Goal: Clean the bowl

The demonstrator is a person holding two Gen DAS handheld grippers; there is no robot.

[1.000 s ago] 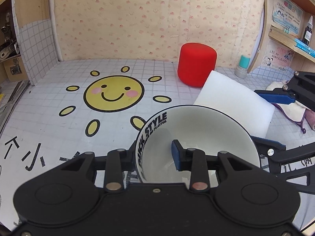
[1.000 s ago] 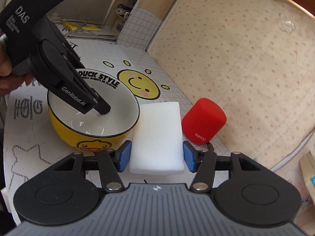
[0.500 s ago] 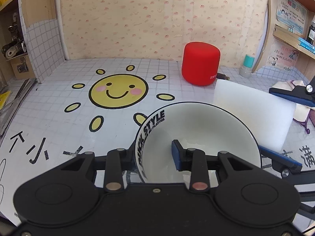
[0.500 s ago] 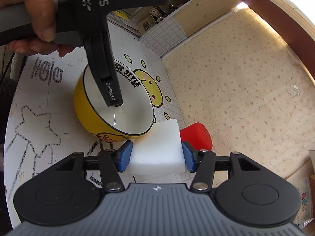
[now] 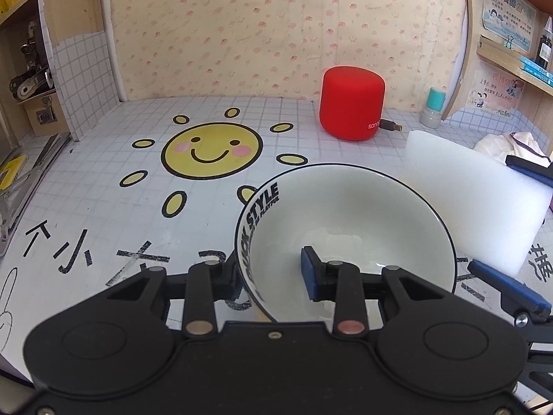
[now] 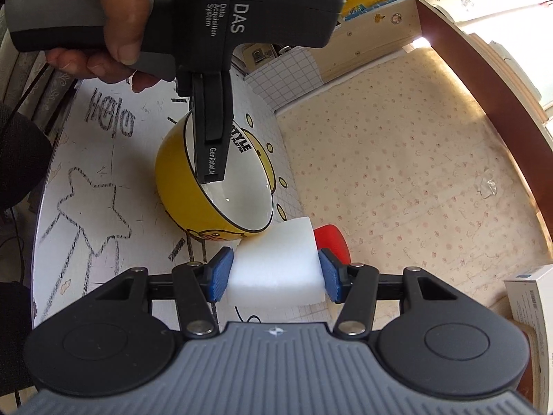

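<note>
A bowl (image 5: 345,214), yellow outside (image 6: 186,186) and white inside with black "DUCK STYLE" lettering, is held tilted just above the table. My left gripper (image 5: 273,273) is shut on its near rim, one blue pad inside and the other finger hidden behind the wall. From the right wrist view the left gripper (image 6: 209,173) reaches down into the bowl from a person's hand (image 6: 103,34). My right gripper (image 6: 274,276) is shut on a white sponge block (image 6: 276,263). That sponge block (image 5: 473,207) sits just right of the bowl's rim, apart from it.
A red cylindrical speaker (image 5: 350,103) with a cable stands at the back of the gridded table with its sun drawing (image 5: 211,150). A teal-capped bottle (image 5: 433,109) and a crumpled cloth (image 5: 508,141) lie far right. Wooden shelves flank both sides.
The right gripper has rolled and carried the sponge from behind the bowl to its right side. The left gripper has kept its hold on the bowl's rim.
</note>
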